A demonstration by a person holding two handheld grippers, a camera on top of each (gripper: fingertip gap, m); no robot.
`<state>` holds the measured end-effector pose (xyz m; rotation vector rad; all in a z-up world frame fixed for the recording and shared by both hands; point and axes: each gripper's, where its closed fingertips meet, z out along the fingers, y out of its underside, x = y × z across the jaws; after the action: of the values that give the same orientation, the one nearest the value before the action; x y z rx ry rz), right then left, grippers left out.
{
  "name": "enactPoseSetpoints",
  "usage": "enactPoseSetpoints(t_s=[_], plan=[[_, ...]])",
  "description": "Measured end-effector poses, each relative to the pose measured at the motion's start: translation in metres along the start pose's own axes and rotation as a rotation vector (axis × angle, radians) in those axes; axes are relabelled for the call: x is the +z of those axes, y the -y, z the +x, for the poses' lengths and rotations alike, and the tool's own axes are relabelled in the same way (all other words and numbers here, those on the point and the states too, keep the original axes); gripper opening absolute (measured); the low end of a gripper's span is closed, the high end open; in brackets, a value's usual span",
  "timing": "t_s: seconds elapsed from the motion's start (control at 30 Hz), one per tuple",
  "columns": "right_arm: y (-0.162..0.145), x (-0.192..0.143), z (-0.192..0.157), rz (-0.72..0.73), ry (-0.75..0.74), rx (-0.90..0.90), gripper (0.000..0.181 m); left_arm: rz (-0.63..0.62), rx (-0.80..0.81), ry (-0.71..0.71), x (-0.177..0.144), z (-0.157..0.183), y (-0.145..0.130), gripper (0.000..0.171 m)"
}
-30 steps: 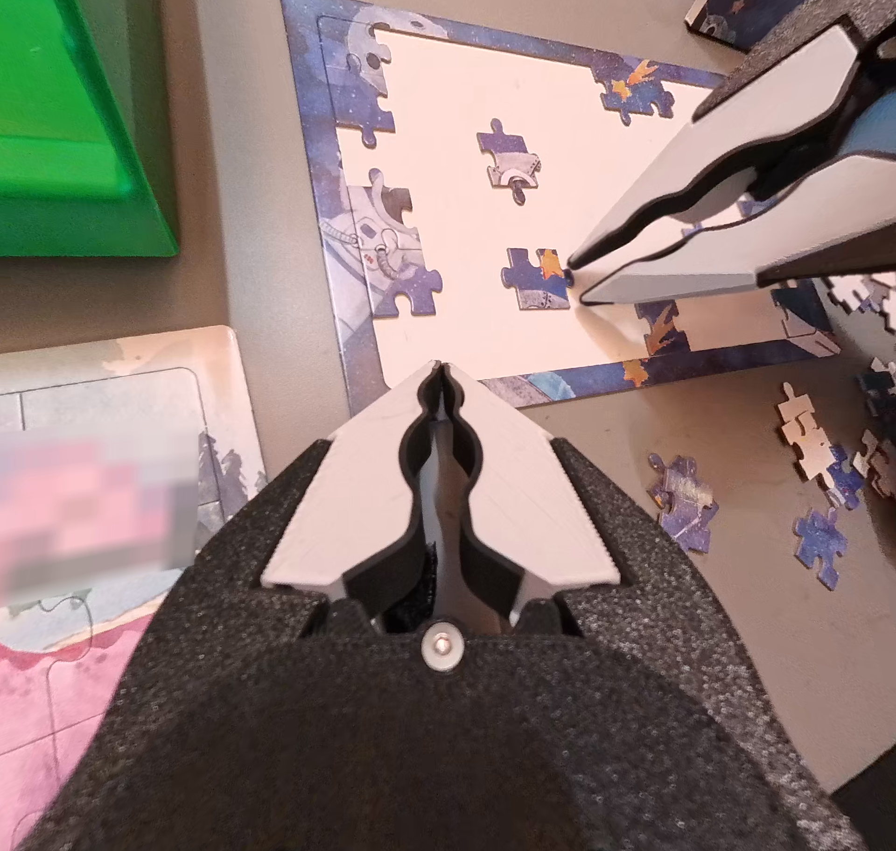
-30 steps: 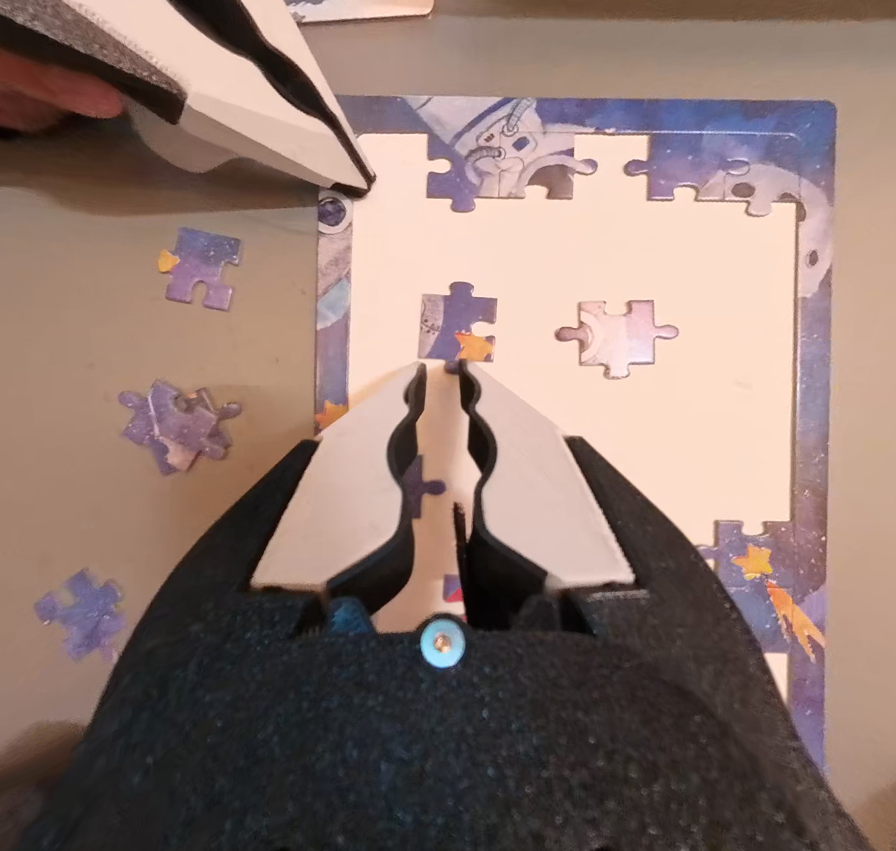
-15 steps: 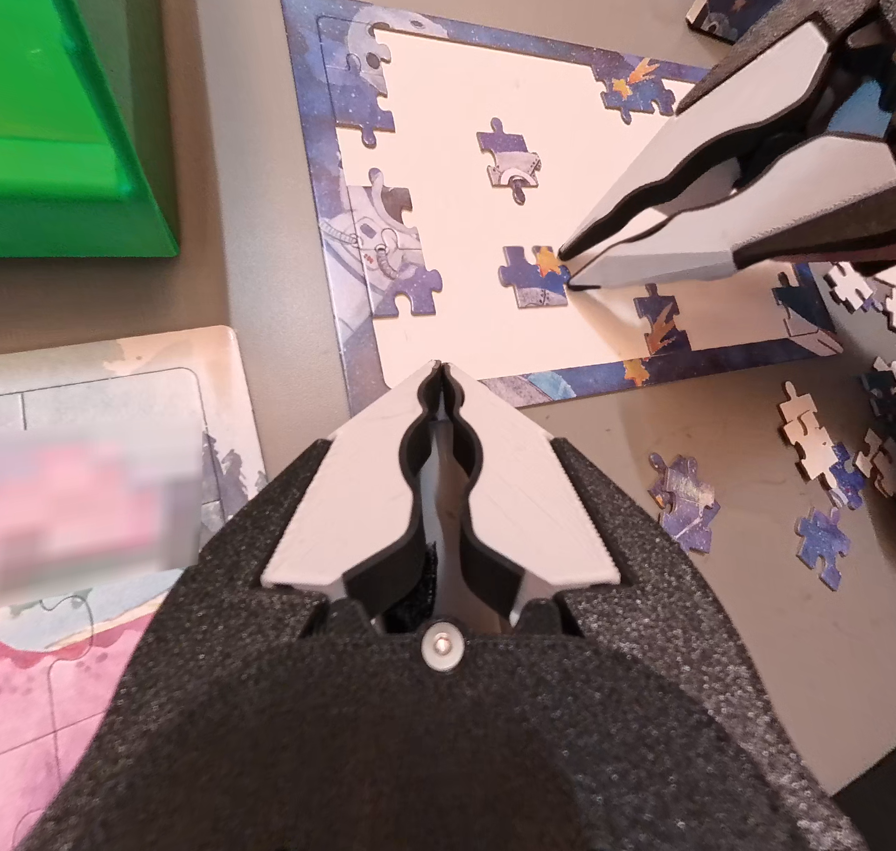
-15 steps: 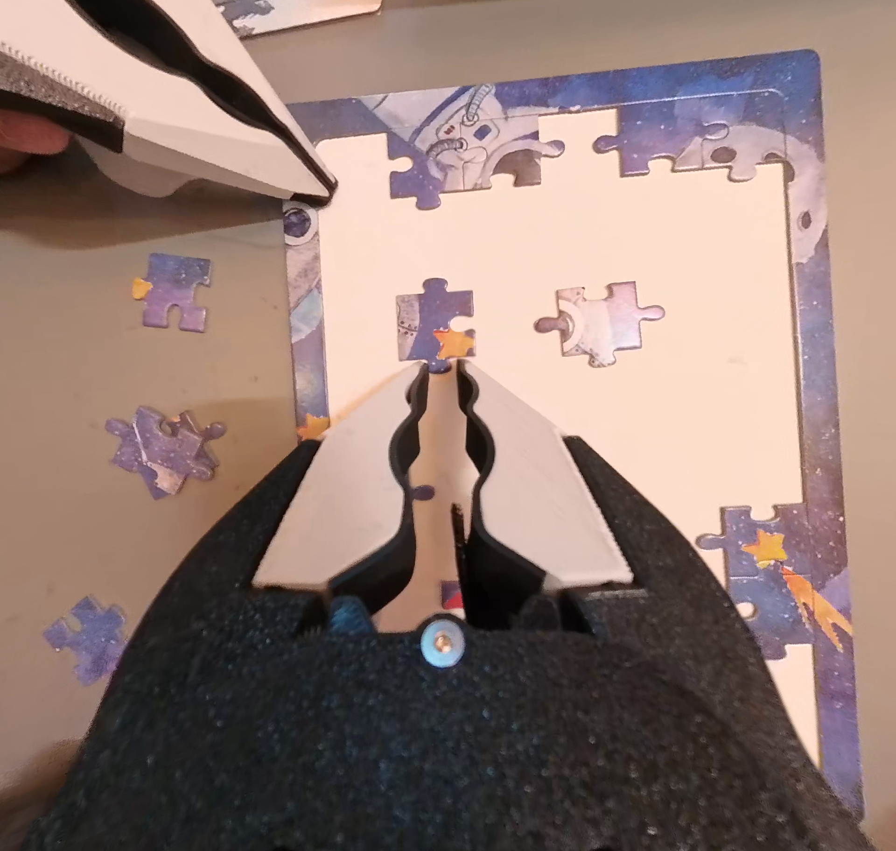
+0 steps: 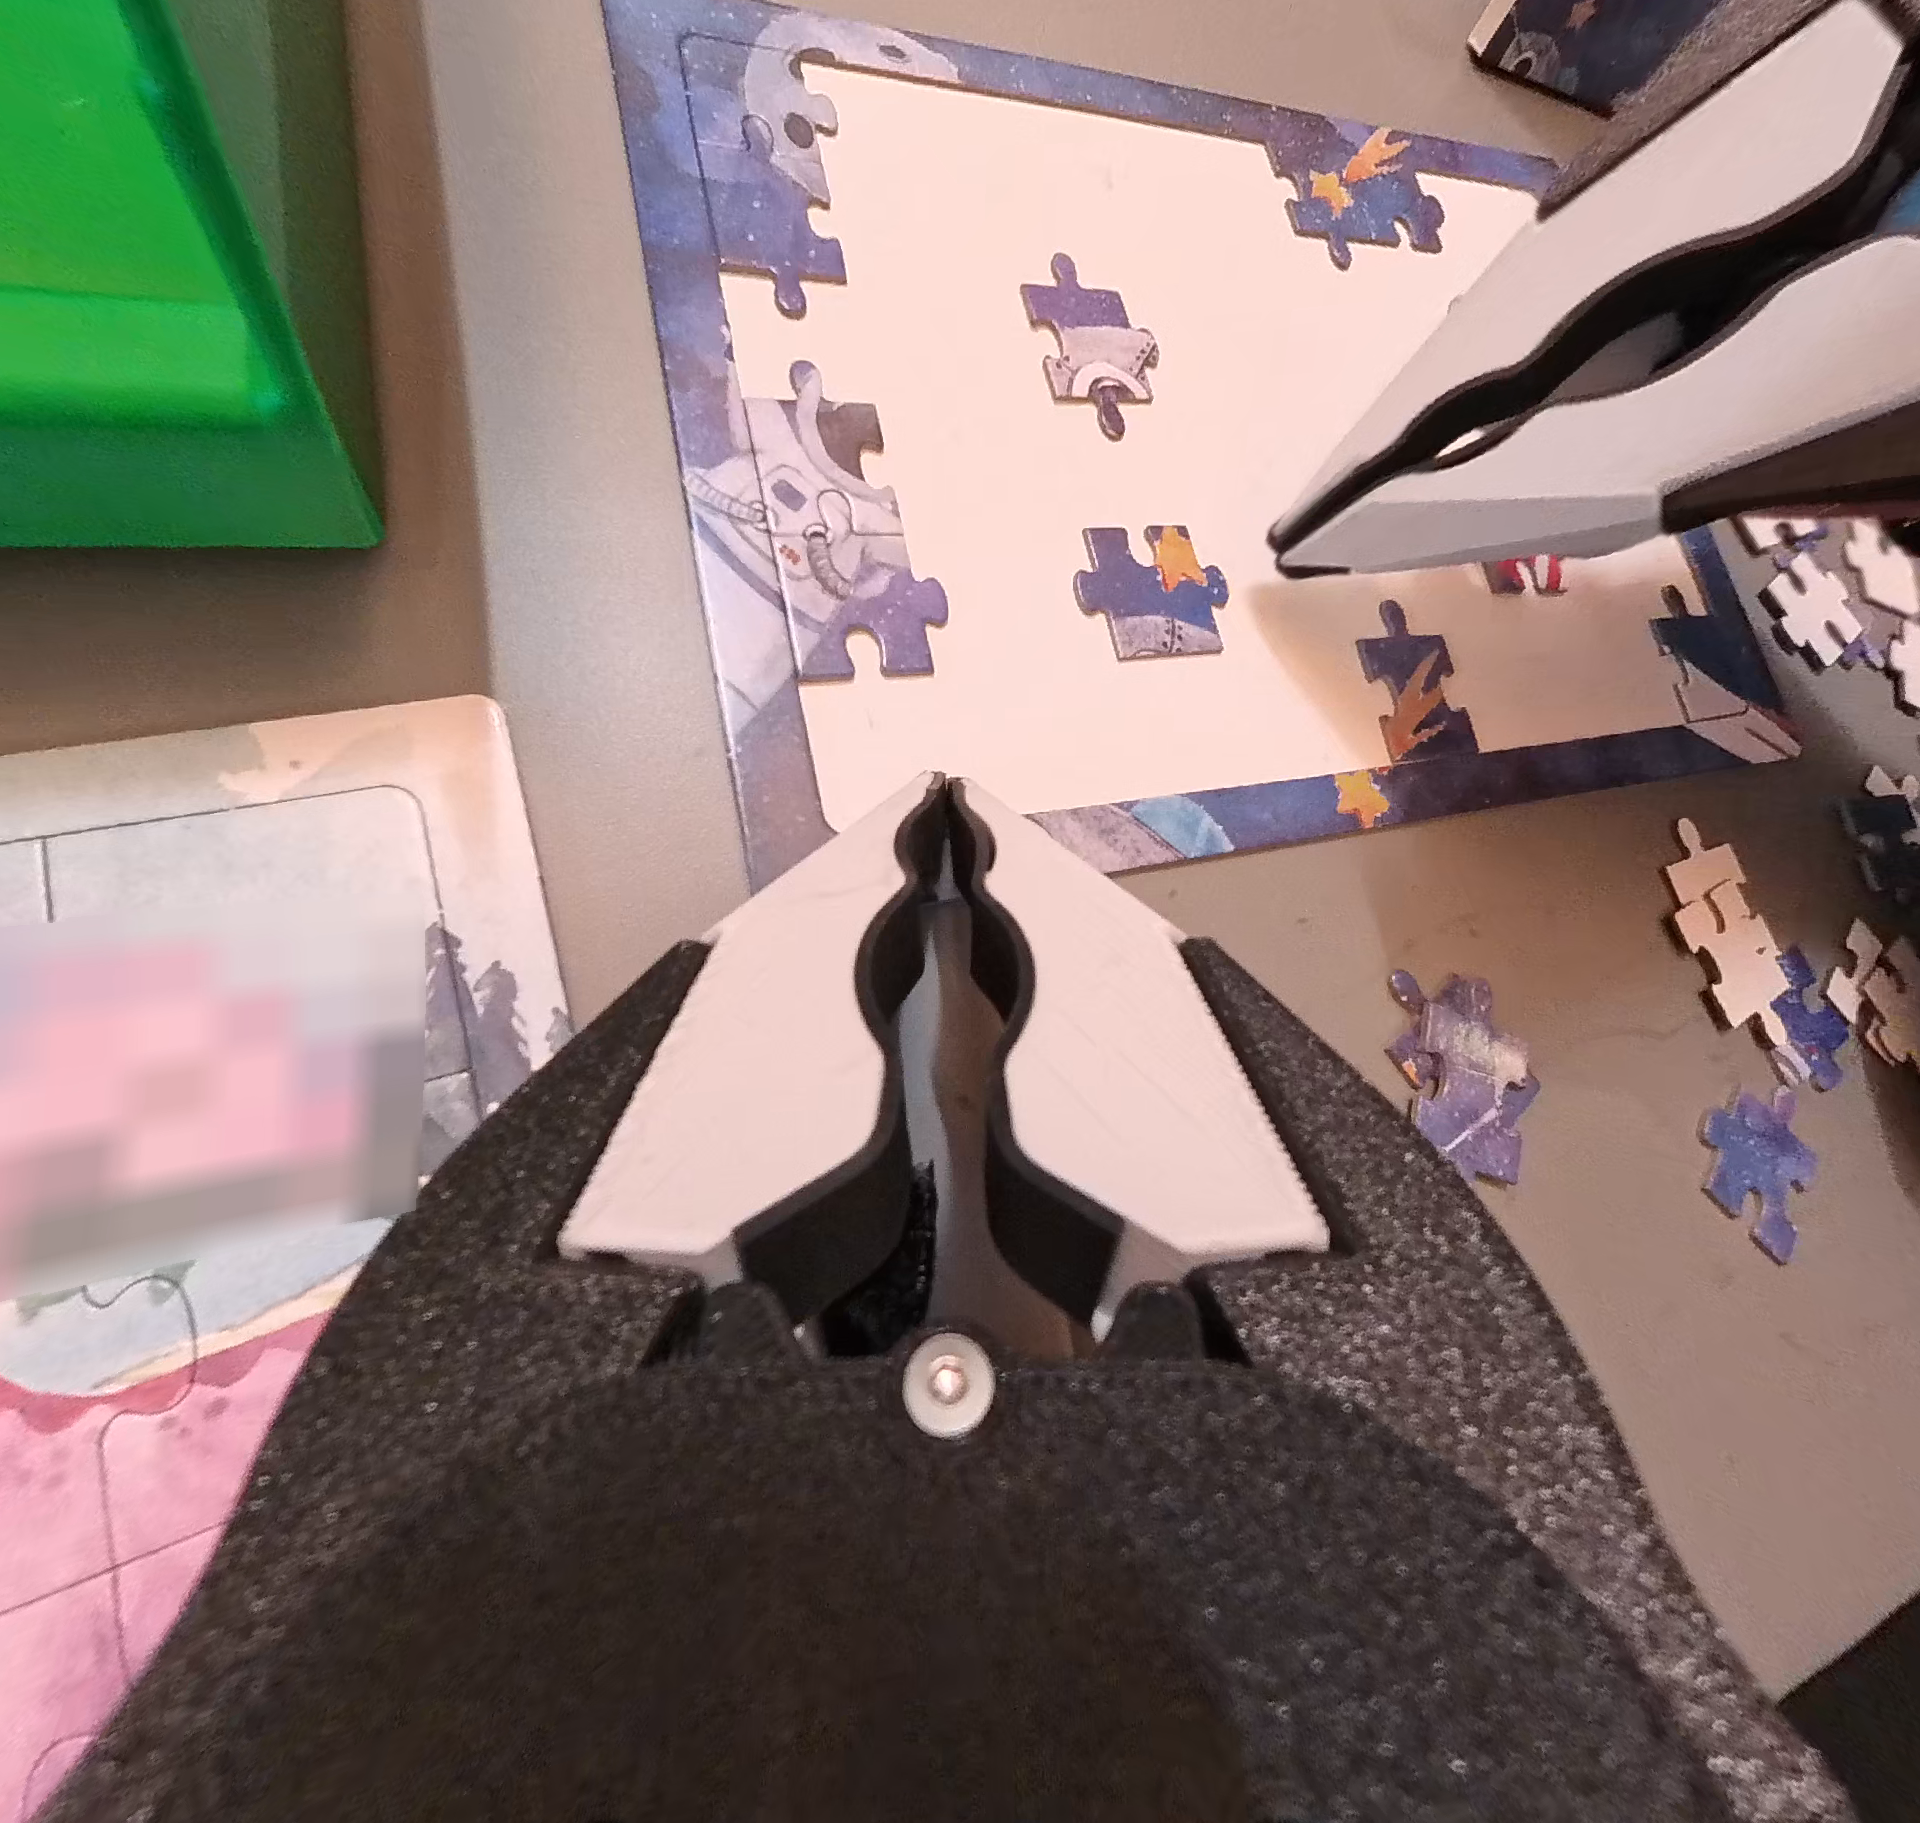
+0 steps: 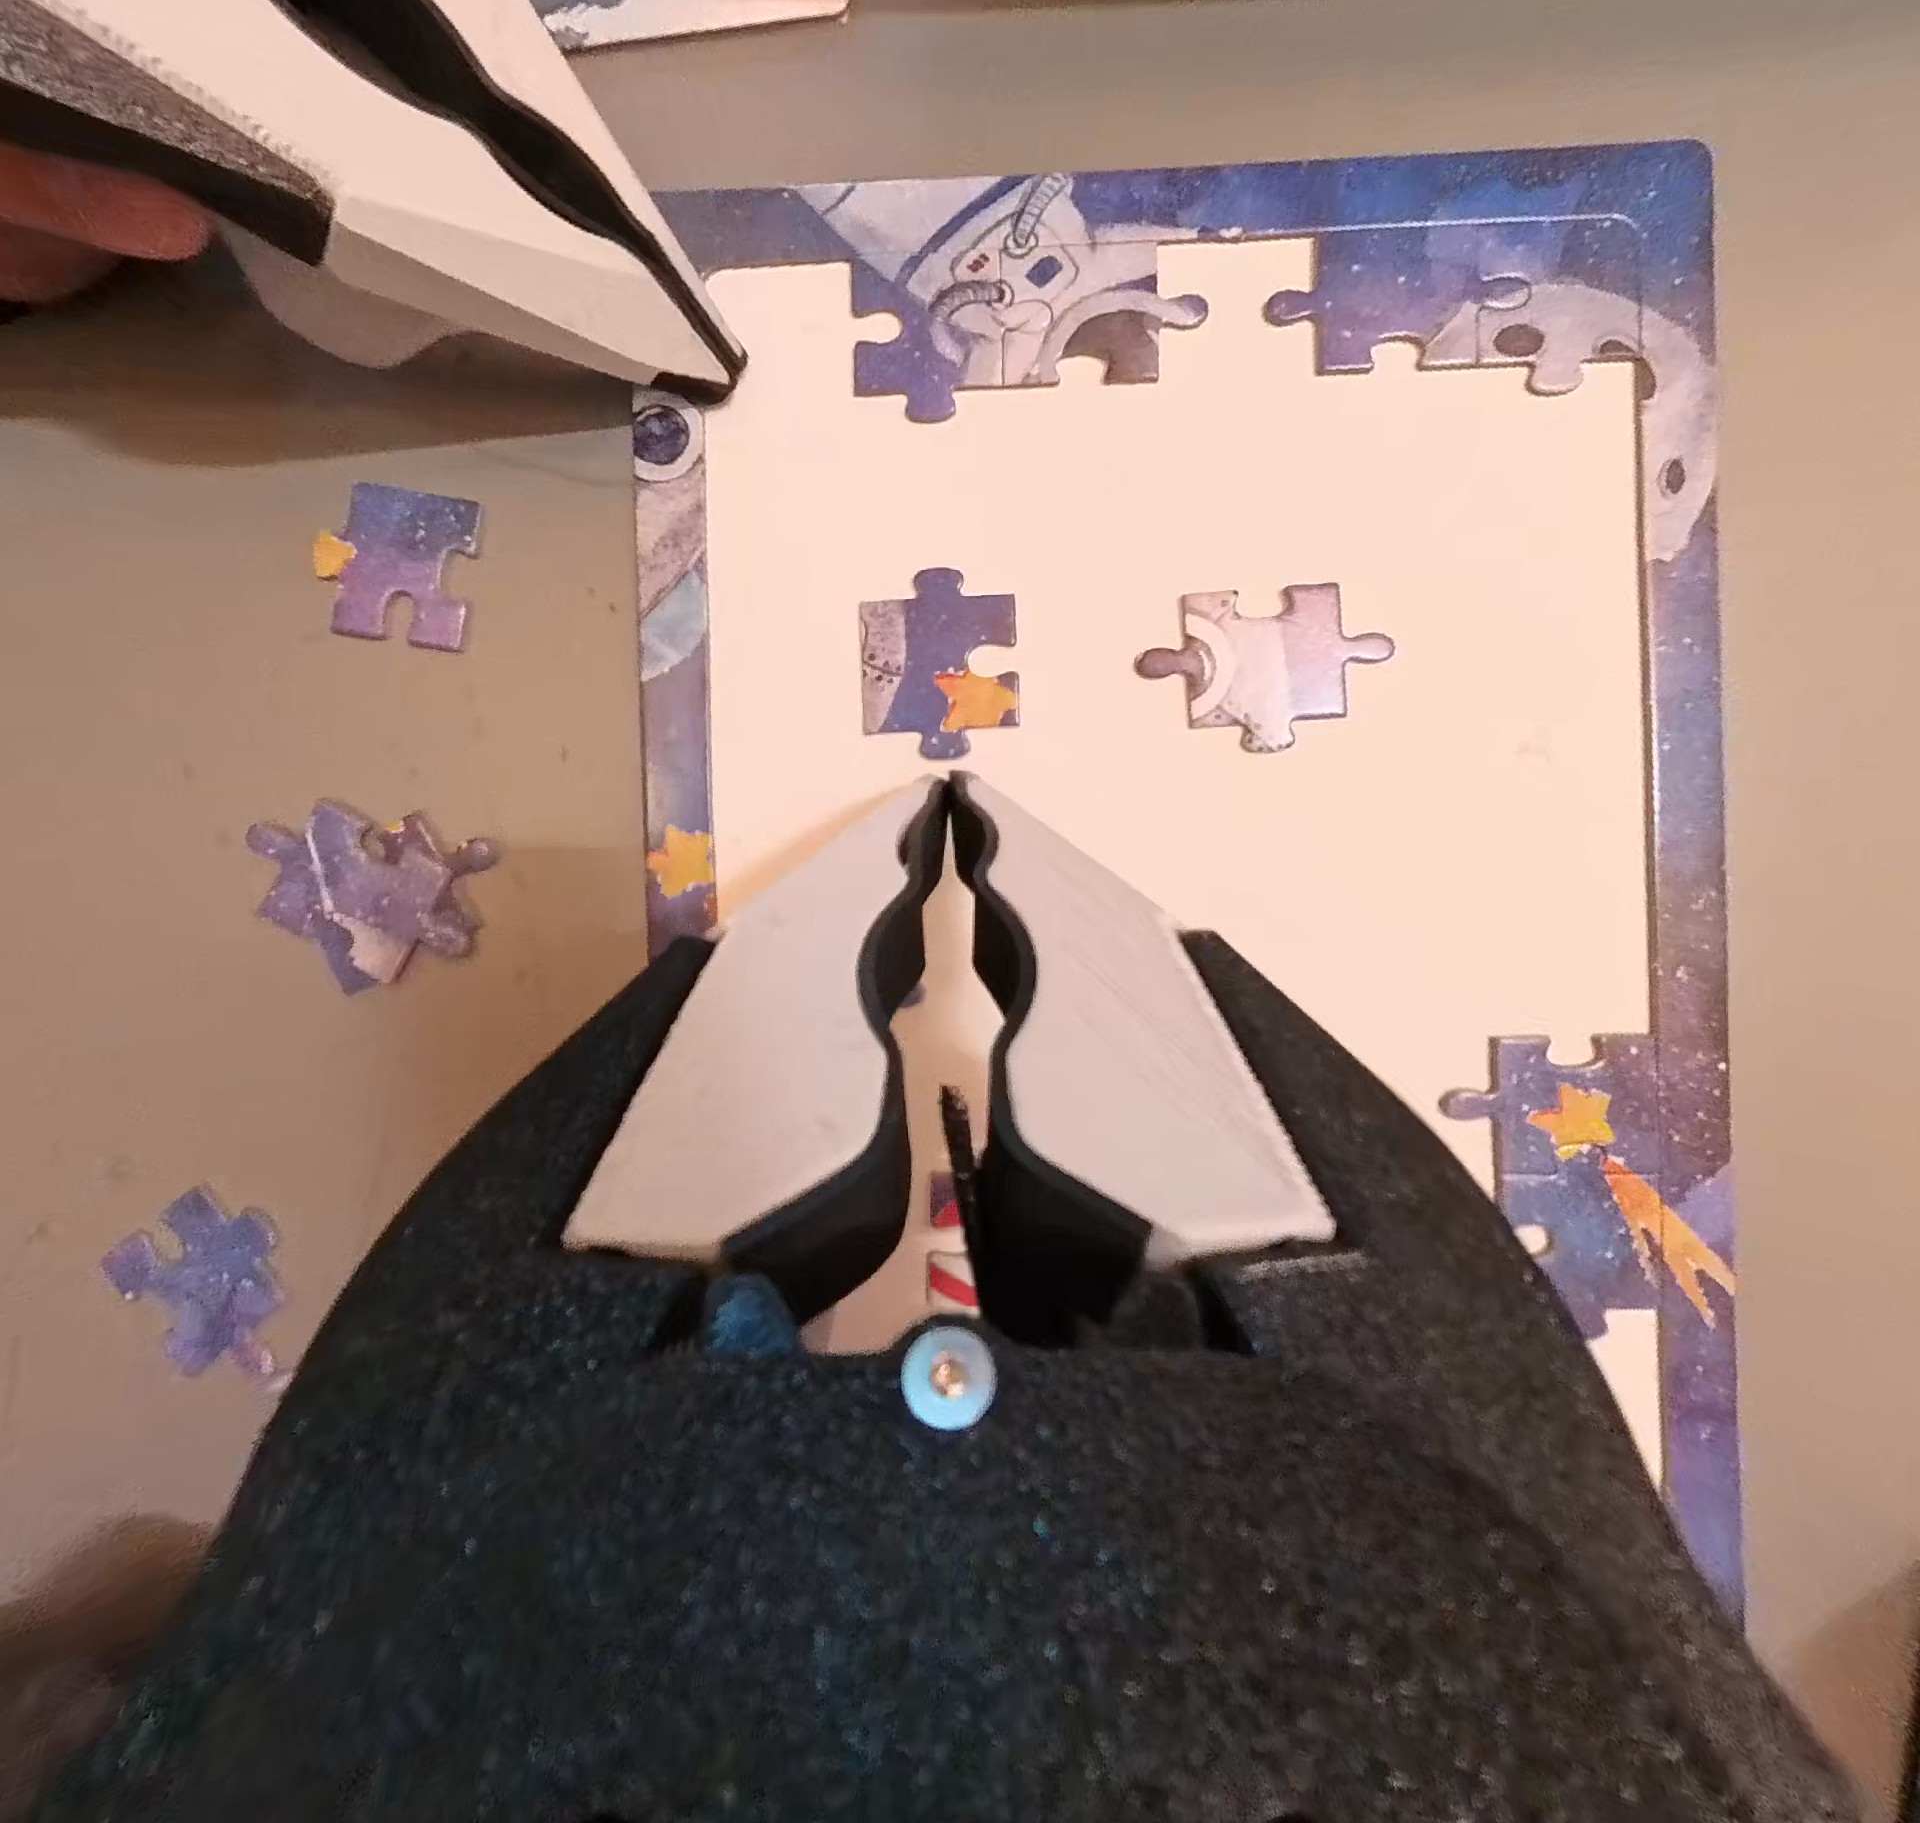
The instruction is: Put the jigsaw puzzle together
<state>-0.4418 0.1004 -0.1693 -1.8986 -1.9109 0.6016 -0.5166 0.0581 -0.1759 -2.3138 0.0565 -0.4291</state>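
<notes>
Hovering over the puzzle tray (image 6: 1683,734), the right gripper (image 6: 948,784) has its fingers pinched together on nothing, tips just short of the star piece (image 6: 940,659). Beyond, the left gripper (image 5: 940,781), fingers likewise closed and empty, sits at the tray's corner.
</notes>
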Motion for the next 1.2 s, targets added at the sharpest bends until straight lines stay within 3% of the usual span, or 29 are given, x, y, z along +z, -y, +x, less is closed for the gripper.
enactPoseSetpoints(t_s=[0.17, 0.3, 0.53, 0.67, 0.93, 1.03, 1.2], plan=[[0.000, -0.004, 0.002, 0.013, -0.008, 0.002, 0.001, 0.000, 0.002, 0.001, 0.000, 0.000, 0.000, 0.000], [0.014, 0.004, -0.006, 0.054, 0.016, 0.017, 0.035, 0.000, -0.001, -0.002, 0.000, 0.000, 0.000, 0.000], [0.011, 0.017, -0.001, 0.011, -0.046, -0.027, 0.030, -0.001, -0.003, -0.006, 0.000, 0.000, 0.000, 0.000], [0.010, 0.016, 0.002, 0.029, -0.049, -0.021, 0.036, -0.002, -0.001, -0.011, 0.000, 0.001, -0.001, 0.000], [0.009, 0.016, -0.001, 0.044, -0.006, 0.004, 0.030, -0.002, -0.005, -0.013, 0.000, 0.001, -0.001, 0.000], [-0.003, 0.005, 0.008, 0.009, -0.033, 0.008, 0.030, -0.001, -0.013, -0.015, 0.000, 0.001, -0.001, 0.000], [-0.022, -0.055, 0.057, 0.036, -0.200, 0.081, 0.030, -0.001, -0.021, -0.022, 0.000, 0.001, -0.001, 0.000]])
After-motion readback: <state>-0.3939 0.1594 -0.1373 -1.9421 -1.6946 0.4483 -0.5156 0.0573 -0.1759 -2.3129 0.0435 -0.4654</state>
